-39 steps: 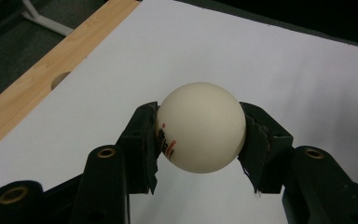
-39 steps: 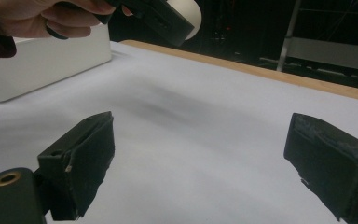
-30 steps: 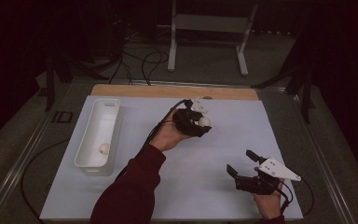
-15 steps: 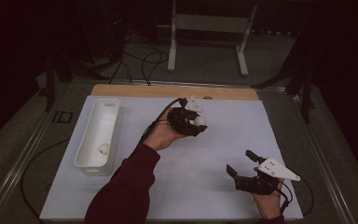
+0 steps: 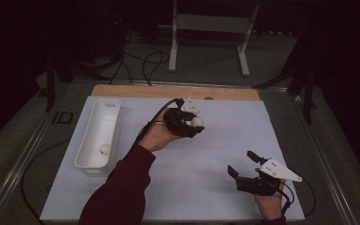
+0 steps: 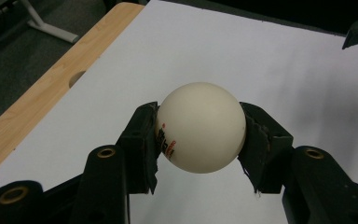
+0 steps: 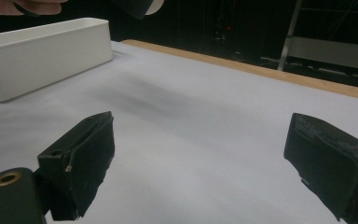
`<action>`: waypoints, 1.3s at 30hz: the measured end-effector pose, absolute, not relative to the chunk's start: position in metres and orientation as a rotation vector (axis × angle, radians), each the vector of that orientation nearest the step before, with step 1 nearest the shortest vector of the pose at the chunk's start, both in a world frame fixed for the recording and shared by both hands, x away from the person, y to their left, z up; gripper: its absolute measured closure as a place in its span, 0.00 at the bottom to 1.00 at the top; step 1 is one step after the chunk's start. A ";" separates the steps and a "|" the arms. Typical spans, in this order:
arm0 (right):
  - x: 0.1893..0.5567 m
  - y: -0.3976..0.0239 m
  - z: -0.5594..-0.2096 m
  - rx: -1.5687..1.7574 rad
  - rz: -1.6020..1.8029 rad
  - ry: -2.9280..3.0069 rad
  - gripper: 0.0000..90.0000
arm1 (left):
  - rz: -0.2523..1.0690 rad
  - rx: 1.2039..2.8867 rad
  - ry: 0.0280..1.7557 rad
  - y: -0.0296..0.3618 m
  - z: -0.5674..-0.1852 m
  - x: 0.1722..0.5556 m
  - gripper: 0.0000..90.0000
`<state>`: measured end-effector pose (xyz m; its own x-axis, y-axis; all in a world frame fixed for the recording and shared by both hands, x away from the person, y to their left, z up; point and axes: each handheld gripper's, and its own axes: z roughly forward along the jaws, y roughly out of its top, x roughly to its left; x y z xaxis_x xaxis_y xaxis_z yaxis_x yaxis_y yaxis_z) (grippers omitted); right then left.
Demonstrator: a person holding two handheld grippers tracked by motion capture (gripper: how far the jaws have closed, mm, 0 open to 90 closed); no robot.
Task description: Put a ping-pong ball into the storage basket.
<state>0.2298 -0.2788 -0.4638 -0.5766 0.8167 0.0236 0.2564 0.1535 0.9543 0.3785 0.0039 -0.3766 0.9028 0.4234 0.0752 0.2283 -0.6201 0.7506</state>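
Observation:
A white table-tennis ball (image 6: 200,126) with red and black print is clamped between the black pads of my left gripper (image 6: 199,135). In the high view, the left gripper (image 5: 196,123) holds this ball (image 5: 198,121) just above the white sheet (image 5: 215,140), near the sheet's far middle. My right gripper (image 5: 242,162) rests low at the near right, and in its own view the right gripper (image 7: 203,140) has its jaws wide apart with nothing between them. A second white ball (image 5: 104,149) lies in the white tray (image 5: 96,121).
The long white tray (image 7: 42,56) stands along the left side of the sheet. A wooden board edge (image 5: 168,91) runs along the far side. Cables trail from both grippers. A metal stand (image 5: 206,28) stands on the floor beyond the table.
The left gripper has shifted slightly left and nearer with the ball still in its jaws. The right gripper has stayed put.

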 end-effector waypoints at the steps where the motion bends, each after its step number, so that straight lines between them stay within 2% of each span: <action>1: 0.230 -0.279 -0.464 1.019 1.432 1.925 0.09 | 0.314 2.262 0.462 0.005 -0.376 0.378 0.57; 39: 0.230 -0.279 -0.464 1.015 1.438 1.928 0.09 | 0.346 2.264 0.455 0.028 -0.370 0.371 0.57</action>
<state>0.2296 -0.2786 -0.4638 -0.5808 0.8137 0.0252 0.2560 0.1532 0.9545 0.3705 0.0283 -0.3703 0.8984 0.4271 0.1024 0.2129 -0.6274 0.7491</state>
